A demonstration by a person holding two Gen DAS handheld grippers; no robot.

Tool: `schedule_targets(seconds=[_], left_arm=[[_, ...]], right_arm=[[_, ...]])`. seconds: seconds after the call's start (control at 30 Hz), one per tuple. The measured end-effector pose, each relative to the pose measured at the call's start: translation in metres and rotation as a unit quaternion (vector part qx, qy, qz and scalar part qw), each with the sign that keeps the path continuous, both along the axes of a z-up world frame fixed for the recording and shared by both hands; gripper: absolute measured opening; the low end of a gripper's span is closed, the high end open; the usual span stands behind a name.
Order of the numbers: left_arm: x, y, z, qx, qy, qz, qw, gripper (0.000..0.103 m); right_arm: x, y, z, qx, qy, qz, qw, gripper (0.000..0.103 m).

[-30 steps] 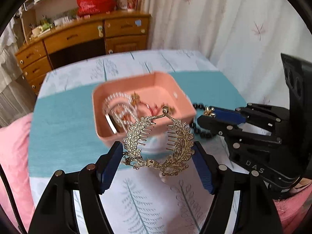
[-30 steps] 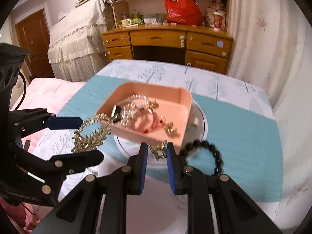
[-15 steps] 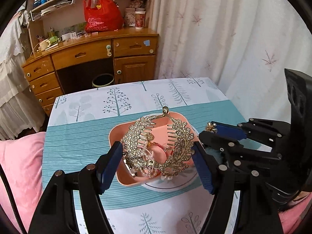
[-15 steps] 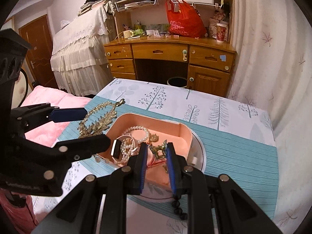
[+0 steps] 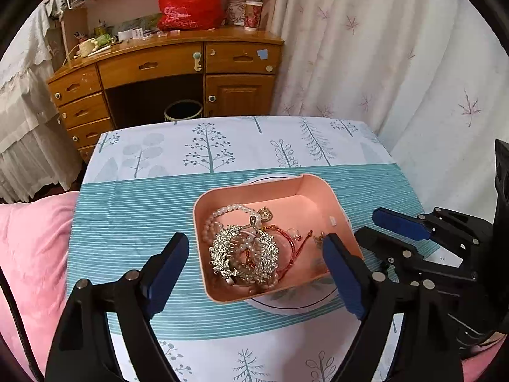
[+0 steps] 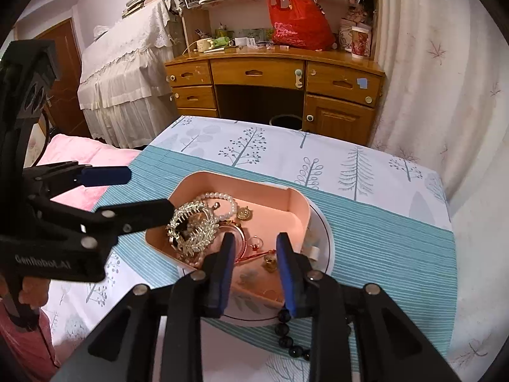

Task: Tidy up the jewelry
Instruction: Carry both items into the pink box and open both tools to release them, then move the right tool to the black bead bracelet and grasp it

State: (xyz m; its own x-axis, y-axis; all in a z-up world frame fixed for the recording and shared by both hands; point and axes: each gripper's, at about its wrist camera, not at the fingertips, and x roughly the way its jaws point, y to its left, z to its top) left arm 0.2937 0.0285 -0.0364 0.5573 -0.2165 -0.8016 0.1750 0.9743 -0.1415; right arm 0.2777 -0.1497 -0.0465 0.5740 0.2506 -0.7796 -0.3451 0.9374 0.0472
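Behind the tabletop (image 5: pixel 222 146), a wooden desk (image 5: pixel 165 73). Leafy gold comb (image 5: pixel 243 256) lies atop pearls, perhaps tangled, in the pink tray (image 5: pixel 318 191). Left gripper (image 5: pixel 256 267) wide, right gripper (image 6: pixel 254 254) parted, both empty.

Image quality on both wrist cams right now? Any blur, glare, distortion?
Left wrist: sharp, even soft light, pink tray and gold leaf hair comb crisp; fisheye bends the desk, dark vignette in the corners. Right wrist: also sharp, dimmer and warmer; black bead bracelet partly hidden behind the right gripper.
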Motion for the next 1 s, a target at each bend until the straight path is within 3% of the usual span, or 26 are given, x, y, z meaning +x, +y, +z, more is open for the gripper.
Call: schedule_targets(seconds=[0.23,0.5,1.0], left_arm=[[-0.024,0.002,-0.001,0.008,0.004,0.004,0.9999,0.087],[-0.067,0.001,-0.017,0.034,0.014,0.007,0.9993,0.088],[-0.116,0.015,-0.057,0.044,0.069,0.017,0.9965,0.088]], right_arm=[[-0.024,-0.011,0.003,-0.011,-0.009,0.001,1.000,0.027],[-0.052,-0.025,-0.021,-0.031,0.020,0.011,0.999,0.027],[-0.036,-0.027,-0.076,-0.065,0.087,0.007,0.994,0.026]])
